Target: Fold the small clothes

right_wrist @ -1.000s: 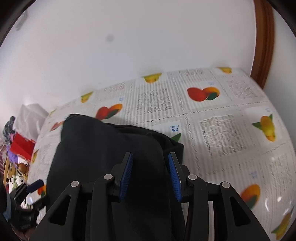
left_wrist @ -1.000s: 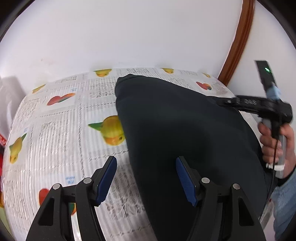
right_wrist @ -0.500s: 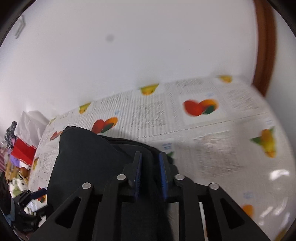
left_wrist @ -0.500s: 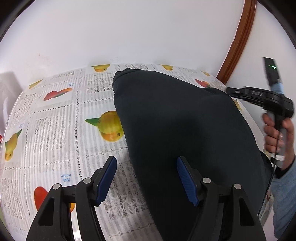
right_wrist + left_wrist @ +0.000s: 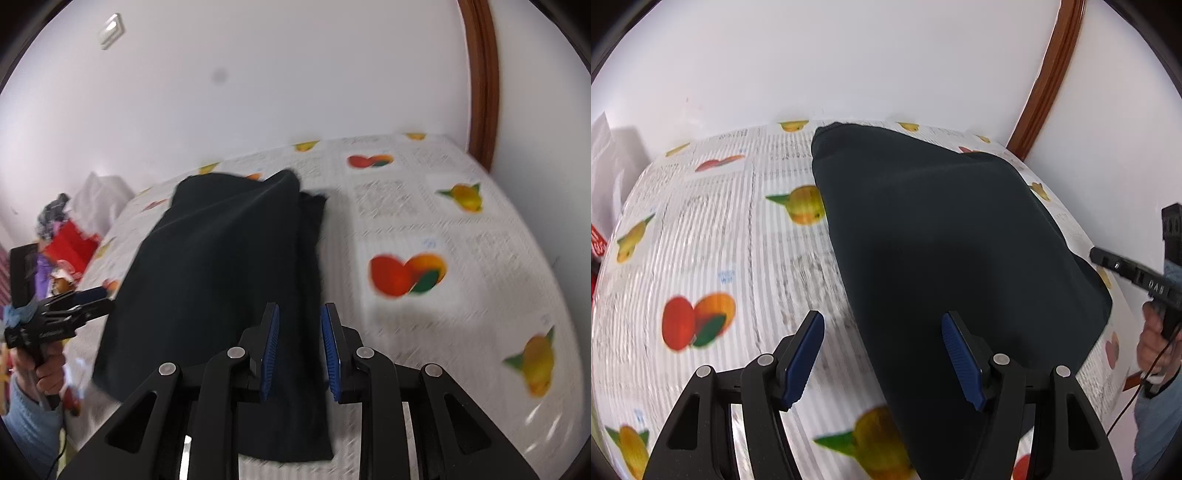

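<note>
Leftmost, in the left wrist view, the fruit-print cloth point(image 5: 713, 236) covered the surface, and the left hand-held gripper point(image 5: 882, 354) hung above it with its jaws standing well apart and nothing pinched between them. Its left pad sat over bare cloth, while its right pad point(image 5: 960, 360) lay over the garment point(image 5: 945, 251), so the near left edge of the fabric ran up between the two pads. That dark garment lay folded on the surface, its long axis stretching from the near edge away toward the wall point(image 5: 849, 55), leaning a little leftward at the far end. Farther right, the right hand-held gripper point(image 5: 299, 347) pointed down along the garment's right-hand strip; its jaws were narrow and just opening, with fabric lying between and below the pads, though they did not appear to press on it. In the right wrist view a second, lower layer point(image 5: 310, 229) peeked out along the right edge beneath the top fold. By my reading the right hand was nearer to a graspable edge, and the next fold would likely turn across that long axis, needing both ends lifted evenly. At far right, only bare cloth remained.
</note>
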### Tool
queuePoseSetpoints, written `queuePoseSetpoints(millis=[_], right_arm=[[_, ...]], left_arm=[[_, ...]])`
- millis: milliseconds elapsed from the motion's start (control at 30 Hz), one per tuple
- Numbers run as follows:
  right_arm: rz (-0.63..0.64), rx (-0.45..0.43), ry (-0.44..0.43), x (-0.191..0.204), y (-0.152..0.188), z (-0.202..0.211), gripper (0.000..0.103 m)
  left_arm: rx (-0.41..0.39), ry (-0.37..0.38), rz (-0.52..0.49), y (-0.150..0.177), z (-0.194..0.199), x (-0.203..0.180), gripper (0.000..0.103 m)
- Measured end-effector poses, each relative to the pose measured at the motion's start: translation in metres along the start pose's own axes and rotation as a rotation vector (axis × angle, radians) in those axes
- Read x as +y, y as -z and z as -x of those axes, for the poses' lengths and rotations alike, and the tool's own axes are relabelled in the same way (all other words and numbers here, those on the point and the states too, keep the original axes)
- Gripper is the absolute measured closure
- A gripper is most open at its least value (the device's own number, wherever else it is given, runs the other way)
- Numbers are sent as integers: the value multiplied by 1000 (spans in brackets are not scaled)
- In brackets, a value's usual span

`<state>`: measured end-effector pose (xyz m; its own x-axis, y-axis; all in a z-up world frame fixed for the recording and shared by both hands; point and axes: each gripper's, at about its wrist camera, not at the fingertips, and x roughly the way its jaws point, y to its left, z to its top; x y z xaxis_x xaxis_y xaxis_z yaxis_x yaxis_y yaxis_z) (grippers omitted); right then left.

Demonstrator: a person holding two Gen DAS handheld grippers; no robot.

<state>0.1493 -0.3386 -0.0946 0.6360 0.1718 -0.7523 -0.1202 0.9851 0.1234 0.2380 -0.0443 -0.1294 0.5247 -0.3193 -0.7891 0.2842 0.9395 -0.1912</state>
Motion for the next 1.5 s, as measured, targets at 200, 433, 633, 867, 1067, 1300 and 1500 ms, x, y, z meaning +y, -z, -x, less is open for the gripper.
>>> queuePoseSetpoints(millis=[200,433,633,867,1067,1300,1500], right_arm=[[-37,-1,-13,-1,7,-25,100],[-138,-122,-38,-21,20,-7,99],[-140,-108,94,-27,32,3,98],[-102,-66,184,-32,58,30,97],[-16,-34,239,-17,78,41,82],[10,-2,171,-1,101,31,67],[23,-29,149,14,103,20,66]], left_arm=[[10,-19,12,9,-2,-6,39],[21,-19,4,13,0,-8,36],[9,-36,-2,18,7,-11,37],[1,-38,10,27,16,-12,38],[1,-41,-14,45,29,-18,39],[24,3,-55,90,45,-19,40],[40,-28,-143,110,34,-37,41]])
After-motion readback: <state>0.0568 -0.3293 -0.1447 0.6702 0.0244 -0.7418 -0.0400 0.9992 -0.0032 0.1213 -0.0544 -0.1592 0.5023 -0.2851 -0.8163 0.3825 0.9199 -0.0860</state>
